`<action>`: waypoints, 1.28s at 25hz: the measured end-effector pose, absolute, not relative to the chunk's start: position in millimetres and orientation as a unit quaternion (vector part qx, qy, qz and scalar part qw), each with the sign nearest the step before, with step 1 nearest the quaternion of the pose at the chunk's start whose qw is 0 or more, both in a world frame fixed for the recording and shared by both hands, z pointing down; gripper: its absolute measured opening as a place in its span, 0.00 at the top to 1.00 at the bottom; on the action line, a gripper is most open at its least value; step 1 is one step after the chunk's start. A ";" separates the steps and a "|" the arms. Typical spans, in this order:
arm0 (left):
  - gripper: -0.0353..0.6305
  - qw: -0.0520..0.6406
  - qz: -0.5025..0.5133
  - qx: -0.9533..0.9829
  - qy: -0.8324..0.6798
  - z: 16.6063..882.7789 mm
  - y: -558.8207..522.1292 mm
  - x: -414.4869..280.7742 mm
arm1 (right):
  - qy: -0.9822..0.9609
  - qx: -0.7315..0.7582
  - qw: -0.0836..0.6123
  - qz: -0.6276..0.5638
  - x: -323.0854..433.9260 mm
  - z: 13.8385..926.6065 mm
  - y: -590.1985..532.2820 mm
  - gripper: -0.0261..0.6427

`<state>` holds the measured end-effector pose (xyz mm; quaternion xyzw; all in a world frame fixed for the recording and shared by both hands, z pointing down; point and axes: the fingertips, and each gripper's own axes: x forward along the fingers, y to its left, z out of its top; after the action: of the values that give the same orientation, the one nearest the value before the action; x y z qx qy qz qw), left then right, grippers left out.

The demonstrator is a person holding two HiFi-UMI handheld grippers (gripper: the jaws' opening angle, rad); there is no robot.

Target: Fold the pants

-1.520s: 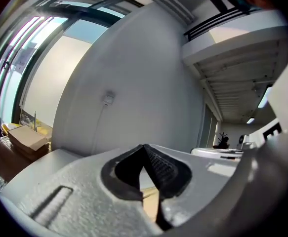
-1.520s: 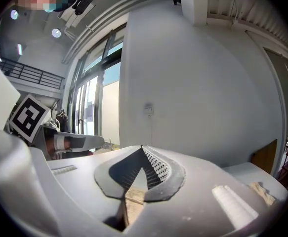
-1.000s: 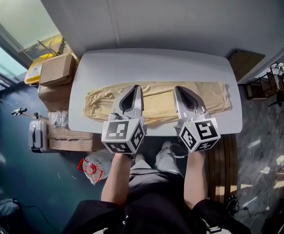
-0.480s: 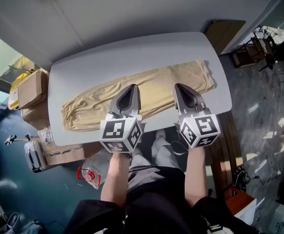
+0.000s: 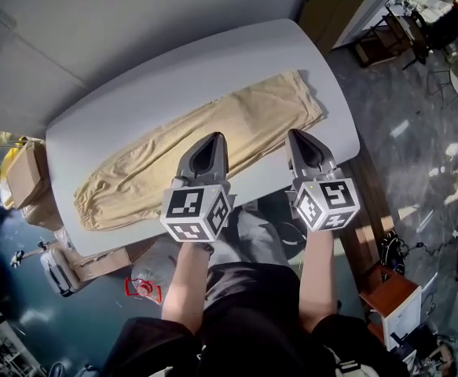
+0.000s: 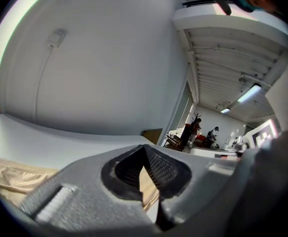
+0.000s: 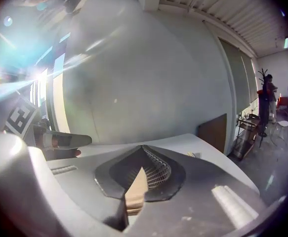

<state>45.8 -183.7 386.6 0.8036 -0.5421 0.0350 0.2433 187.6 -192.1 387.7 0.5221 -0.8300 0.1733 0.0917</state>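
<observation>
Now the pants [image 5: 252, 116] lie spread flat along the table [image 5: 158, 85]. Our left gripper [image 5: 215, 137] and right gripper [image 5: 297, 133] hang over their near side, each with jaws pressed together on nothing. We judge the cloth light, soft and limp, so it sags and slides easily, and we should pinch both layers near one end.

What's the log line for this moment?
pants: flat on table | left gripper: shut | right gripper: shut
</observation>
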 end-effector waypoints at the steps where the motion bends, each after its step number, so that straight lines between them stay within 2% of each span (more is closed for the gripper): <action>1: 0.94 0.247 0.040 0.805 -0.538 392.3 -188.7 53.0 | -0.825 0.528 0.094 0.179 196.8 394.7 -195.8 0.95; 12: 0.94 0.295 0.092 0.812 -0.495 460.3 -237.6 125.5 | -0.770 0.581 0.116 0.239 279.8 461.3 -234.8 0.95; 14: 0.94 0.305 0.101 0.811 -0.490 474.0 -244.6 133.9 | -0.762 0.585 0.120 0.250 290.8 474.9 -241.4 0.85; 15: 0.94 0.310 0.105 0.810 -0.487 480.1 -248.4 138.0 | -0.759 0.586 0.122 0.256 295.8 481.0 -245.0 0.84; 20: 0.94 0.332 0.114 0.811 -0.469 503.1 -266.9 164.1 | -0.738 0.598 0.135 0.283 322.8 511.4 -261.2 0.79; 24: 0.94 0.344 0.132 0.812 -0.453 521.7 -274.4 182.3 | -0.716 0.608 0.147 0.309 340.6 539.5 -269.1 0.71; 32: 0.94 0.361 0.150 0.804 -0.448 549.0 -290.3 191.1 | -0.689 0.610 0.171 0.353 356.9 590.9 -288.2 0.64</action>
<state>191.1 -290.3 549.0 0.8043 -0.4475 0.1496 0.3612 356.9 -288.2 590.9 0.6097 -0.6887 0.3532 0.1709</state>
